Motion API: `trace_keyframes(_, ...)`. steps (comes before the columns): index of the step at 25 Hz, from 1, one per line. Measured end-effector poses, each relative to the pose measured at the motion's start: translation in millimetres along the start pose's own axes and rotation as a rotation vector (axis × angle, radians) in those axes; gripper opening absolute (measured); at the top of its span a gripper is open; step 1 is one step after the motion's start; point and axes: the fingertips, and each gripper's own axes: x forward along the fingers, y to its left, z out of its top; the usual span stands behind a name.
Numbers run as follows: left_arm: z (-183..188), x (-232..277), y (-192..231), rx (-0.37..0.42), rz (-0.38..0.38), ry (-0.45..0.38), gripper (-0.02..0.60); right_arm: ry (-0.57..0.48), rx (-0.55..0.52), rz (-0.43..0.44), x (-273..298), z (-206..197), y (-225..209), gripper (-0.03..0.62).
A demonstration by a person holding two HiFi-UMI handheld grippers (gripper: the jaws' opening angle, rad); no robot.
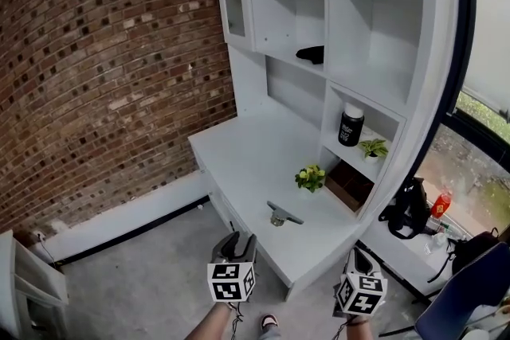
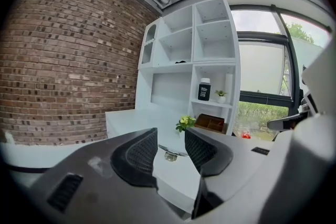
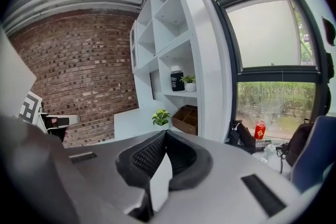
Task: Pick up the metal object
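Left tongs (image 2: 170,140) gape empty, right tongs (image 3: 163,137) pinched closed; metal object (image 1: 283,215) on desk (image 1: 243,159)

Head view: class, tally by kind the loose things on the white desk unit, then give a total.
Potted plants: 2
Metal object: 1
Black jar: 1
Brown box: 1
Black item, upper shelf: 1
Total: 6

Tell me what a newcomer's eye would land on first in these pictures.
The red brick wall fills the left side, against a tall white shelf unit with a desk top on the right. On the desk top's near part lies the metal object, alone, with a small green plant behind it. At the bottom, the left tongs stand open, pointed toward it, and the right tongs are shut and empty.
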Motion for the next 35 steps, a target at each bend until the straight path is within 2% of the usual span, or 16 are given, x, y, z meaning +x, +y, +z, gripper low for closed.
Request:
trace_keyframes(8, 11.0, 67.5, 33.5, -0.018, -0.020, 0.025, 0.163, 0.018, 0.002, -0.020, 60.5, 17.8, 12.5, 0.002)
trace_keyframes(13, 2.4, 98.0, 39.9, -0.031, -0.035, 0.065, 0.163, 0.060, -0.017, -0.027, 84.2, 15.7, 14.8, 0.002)
trace_keyframes(28, -18.6, 112.5, 55.2, -0.036, 0.004, 0.130, 0.163, 0.114, -0.052, 0.063, 144.8, 23.5, 30.2, 0.002)
trace_keyframes(35, -36.7, 125.1, 48.0, -0.010, -0.046, 0.202, 0.163, 0.141, -0.038, 0.067, 154.8, 15.0, 27.1, 0.002)
